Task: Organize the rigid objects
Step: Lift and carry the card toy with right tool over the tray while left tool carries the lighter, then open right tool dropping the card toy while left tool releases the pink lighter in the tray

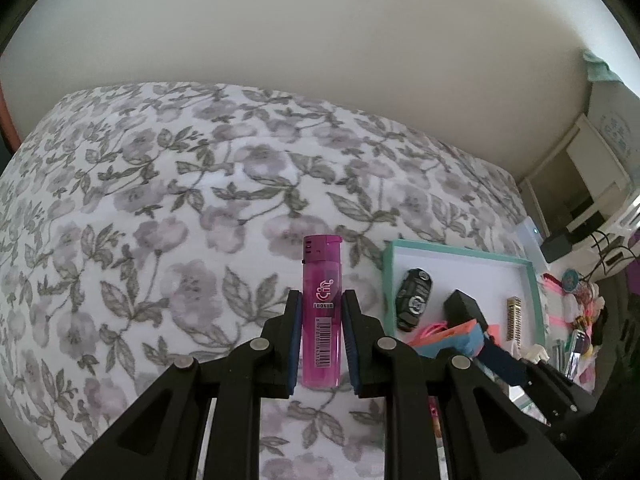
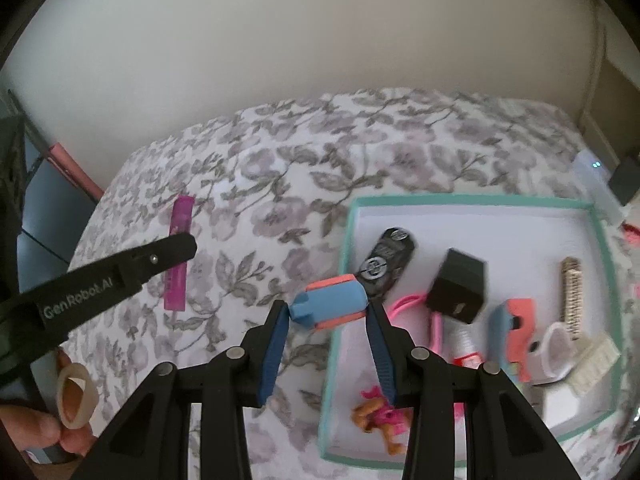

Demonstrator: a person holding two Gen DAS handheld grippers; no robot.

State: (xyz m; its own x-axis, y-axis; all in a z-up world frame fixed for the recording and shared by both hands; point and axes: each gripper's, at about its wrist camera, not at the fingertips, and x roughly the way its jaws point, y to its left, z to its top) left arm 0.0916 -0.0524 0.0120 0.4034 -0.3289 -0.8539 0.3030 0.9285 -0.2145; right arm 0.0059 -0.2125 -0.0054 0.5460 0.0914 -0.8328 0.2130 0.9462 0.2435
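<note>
The translucent pink plastic lighter (image 1: pixel 322 312) stands upright, clamped at its lower body in the narrow left gripper (image 1: pixel 321 300), held above the flowered bedspread (image 1: pixel 160 200), left of the tray's left edge. The blue-and-coral plastic block (image 2: pixel 329 302) is pinched endwise in the right gripper (image 2: pixel 327 308), hanging over the left rim of the shallow white tray with teal border (image 2: pixel 472 199). Inside lie a black car key fob (image 2: pixel 386 265) and a black cube adapter (image 2: pixel 458 286). Recommendation: carry each item clear over the rim, lower onto bare tray floor near the left edge, release only once seated.
</note>
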